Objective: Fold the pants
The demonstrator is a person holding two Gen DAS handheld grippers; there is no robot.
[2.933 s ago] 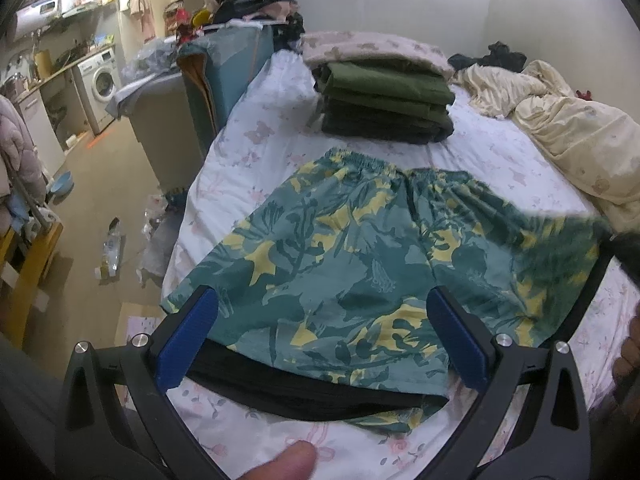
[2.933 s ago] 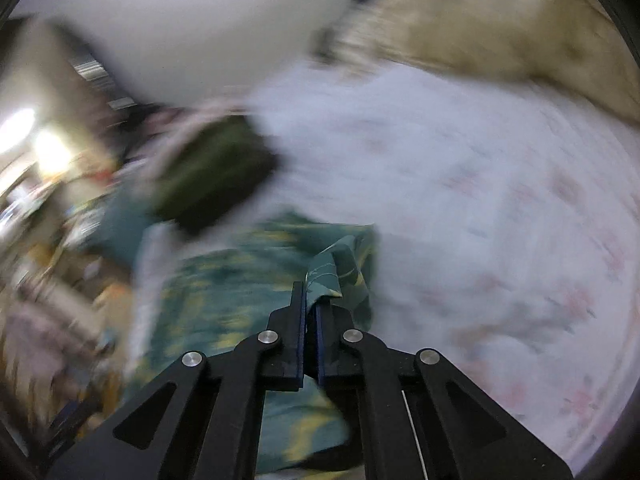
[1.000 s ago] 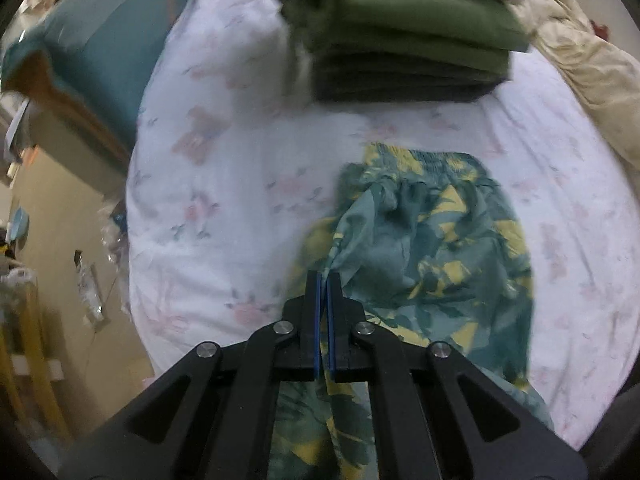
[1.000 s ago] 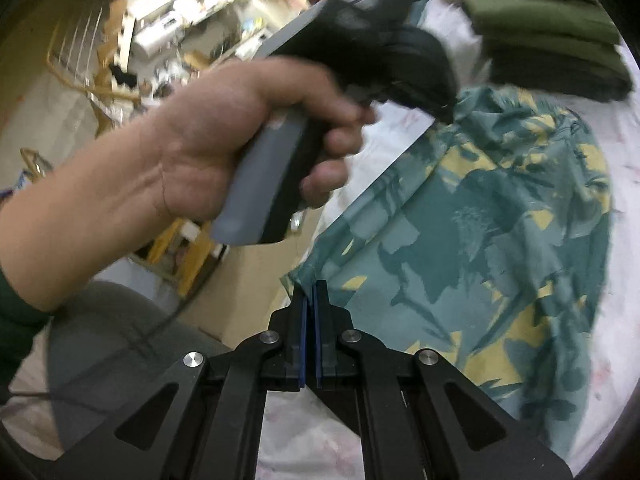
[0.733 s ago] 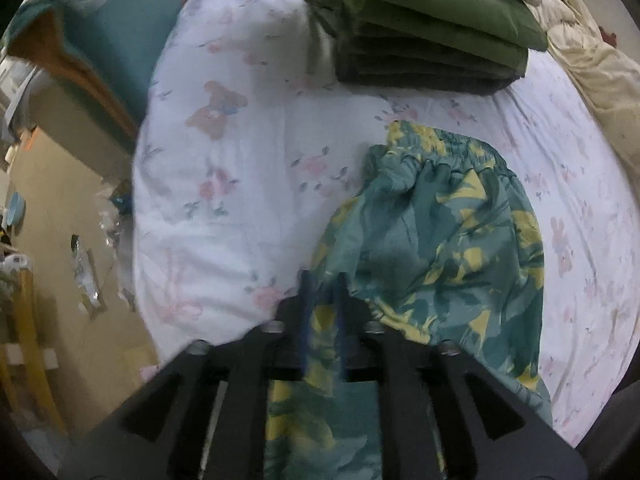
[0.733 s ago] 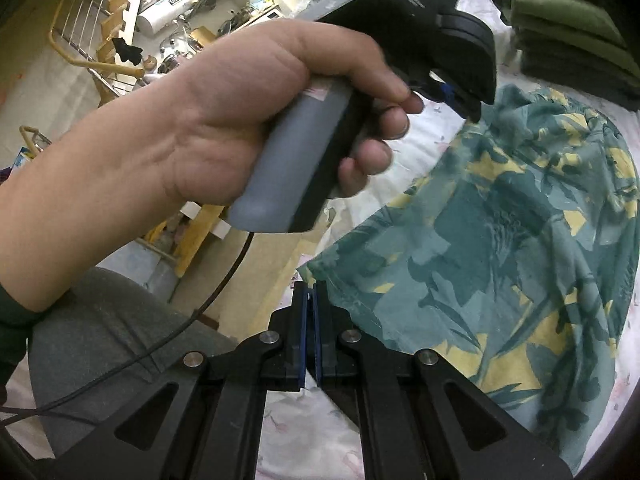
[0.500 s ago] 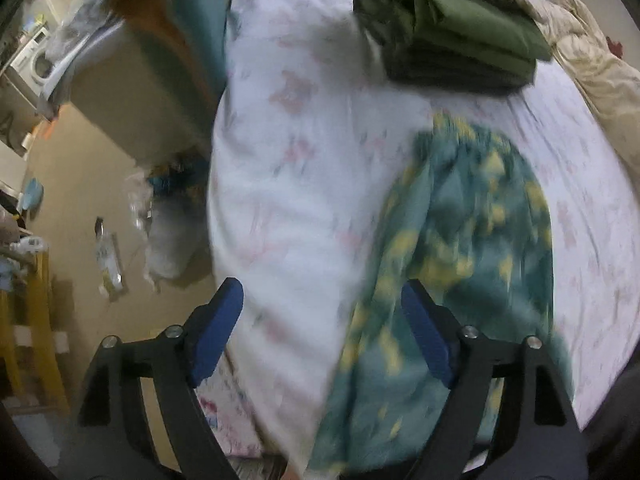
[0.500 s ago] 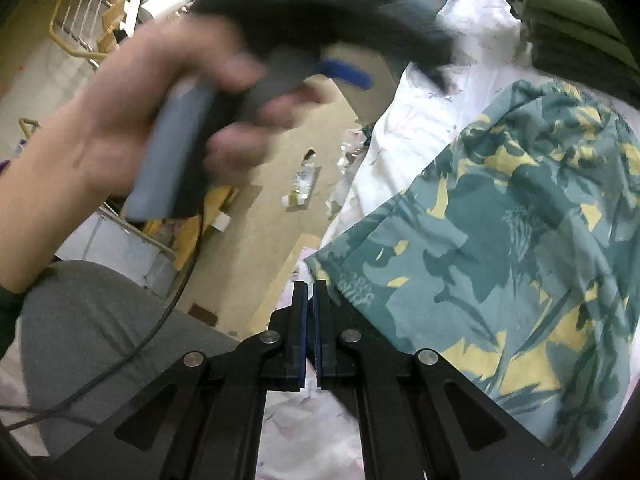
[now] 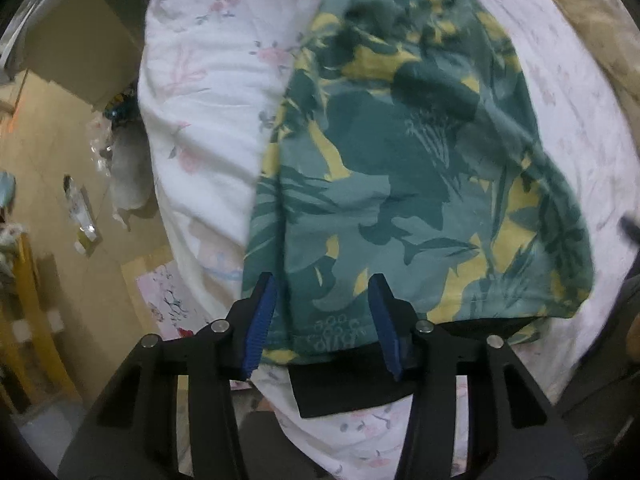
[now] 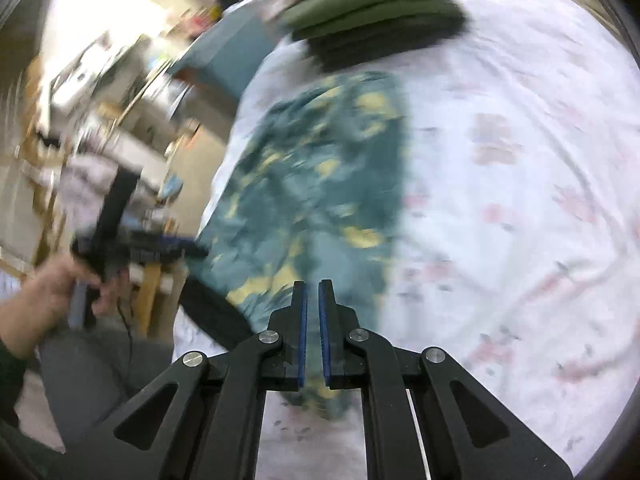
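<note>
Left wrist view: pants [image 9: 404,184] flat on bed [image 9: 204,128], folded in half lengthwise into a long strip. Teal-green w/ yellow leaf print, some wrinkles, rumpled at far end. Near hem w/ small printed lettering, close to bed's near edge; black lining [image 9: 352,384] sticking out under hem. Left gripper [image 9: 322,320] pointing down over near hem corner, jaws part open, just been closing from wider; blue pads either side of the corner, not pressing, nothing gripped. Floor [image 9: 60,184] w/ litter to left of bed.

Right wrist view: heavy blur. Pants [image 10: 320,184] lengthwise on left part of bed [image 10: 512,184], far end just short of stack [image 10: 372,12] of folded green and dark clothes. Right gripper [image 10: 313,332] over near end of pants, jaws only a narrow slit apart, just starting to part; gap looks empty, blur leaves it unsure. Left hand [image 10: 60,284] at left edge of frame, holding other gripper beside pants' left edge.
</note>
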